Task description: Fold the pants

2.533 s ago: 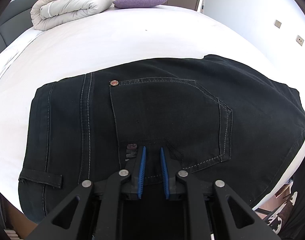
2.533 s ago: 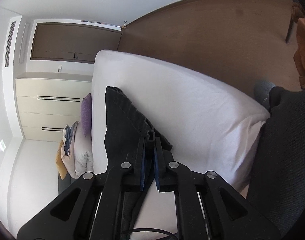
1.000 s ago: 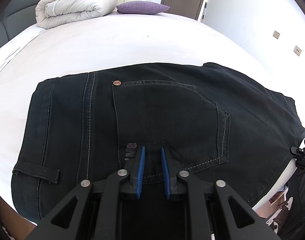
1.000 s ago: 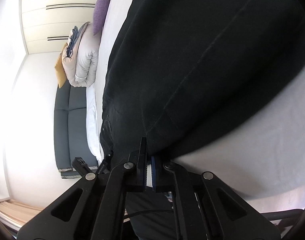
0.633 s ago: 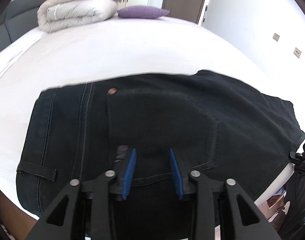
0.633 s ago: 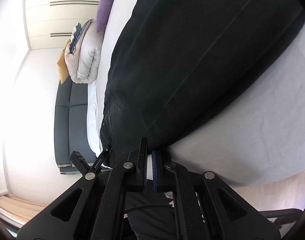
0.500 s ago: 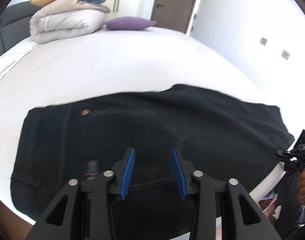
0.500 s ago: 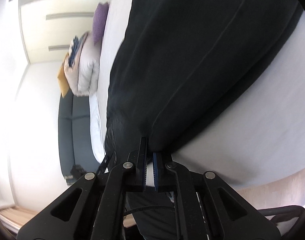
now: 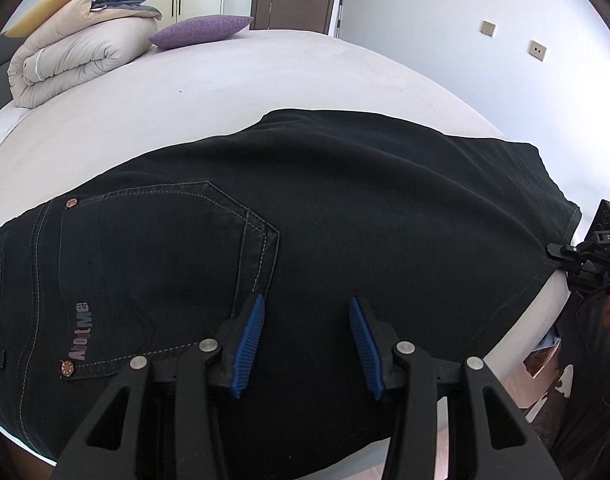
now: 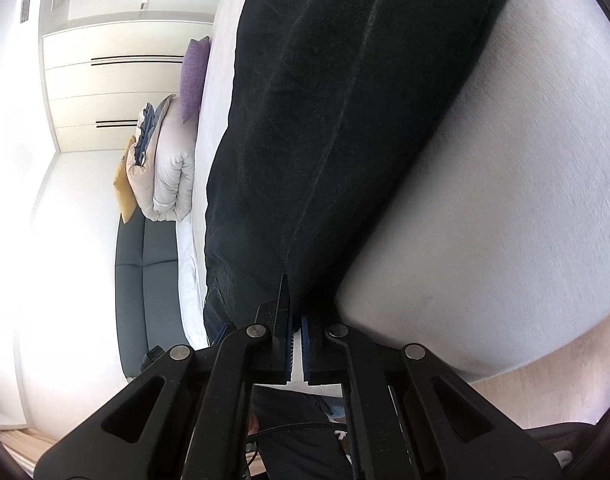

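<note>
White bed (image 9: 265,80); black pants (image 9: 345,208) under parted left jaws.

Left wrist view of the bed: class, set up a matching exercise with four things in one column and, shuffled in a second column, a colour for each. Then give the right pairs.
Things:
1. denim pants spread flat on the bed
2. small cushion near the door
3. ribbed pads of the left gripper
4. rolled duvet at the far corner

Colours:
A. blue
B. beige
C. black
D. purple

Pairs: 1-C, 2-D, 3-A, 4-B
</note>
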The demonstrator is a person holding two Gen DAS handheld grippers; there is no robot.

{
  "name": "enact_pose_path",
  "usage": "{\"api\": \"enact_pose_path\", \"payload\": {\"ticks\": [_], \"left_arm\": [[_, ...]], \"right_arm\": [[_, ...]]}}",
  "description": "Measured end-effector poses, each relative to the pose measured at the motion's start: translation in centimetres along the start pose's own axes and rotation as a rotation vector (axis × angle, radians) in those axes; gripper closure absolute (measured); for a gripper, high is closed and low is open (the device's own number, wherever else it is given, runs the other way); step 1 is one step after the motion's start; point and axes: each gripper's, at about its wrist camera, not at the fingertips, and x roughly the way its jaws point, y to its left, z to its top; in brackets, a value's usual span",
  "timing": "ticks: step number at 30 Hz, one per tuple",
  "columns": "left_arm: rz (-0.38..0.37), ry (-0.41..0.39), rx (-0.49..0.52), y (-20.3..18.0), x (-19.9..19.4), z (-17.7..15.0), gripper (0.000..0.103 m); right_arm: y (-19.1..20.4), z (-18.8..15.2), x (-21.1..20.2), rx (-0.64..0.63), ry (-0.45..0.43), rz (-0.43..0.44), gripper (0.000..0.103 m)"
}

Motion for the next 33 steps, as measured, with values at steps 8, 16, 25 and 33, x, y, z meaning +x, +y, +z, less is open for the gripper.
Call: {"api": "enact_pose_path", "payload": {"ticks": [8, 16, 25, 33], "left_arm": [[0.025, 0.004, 0.003, -1.1, 0.3, 0.5, 0.055], [0.001, 0.003, -0.005, 0.1, 0.4, 0.0, 0.056], [0.001, -0.005, -0.015, 0.6, 0.0, -0.1, 0.059], [-0.071, -0.114, -0.058, -1.2, -2.0, 3.8, 0.059]], "right_arm": [[0.3, 2.5, -2.6, 0.007, -0.088, 0.016, 0.099], [-3.1, 6.2, -8.1, 0.124, -0.244, 0.069, 0.099], [-3.9, 6.0, -10.3, 0.145, -0.254, 0.068, 0.098], [6.5, 6.0, -13.6, -0.268, -0.324, -0.059, 0.097]]}}
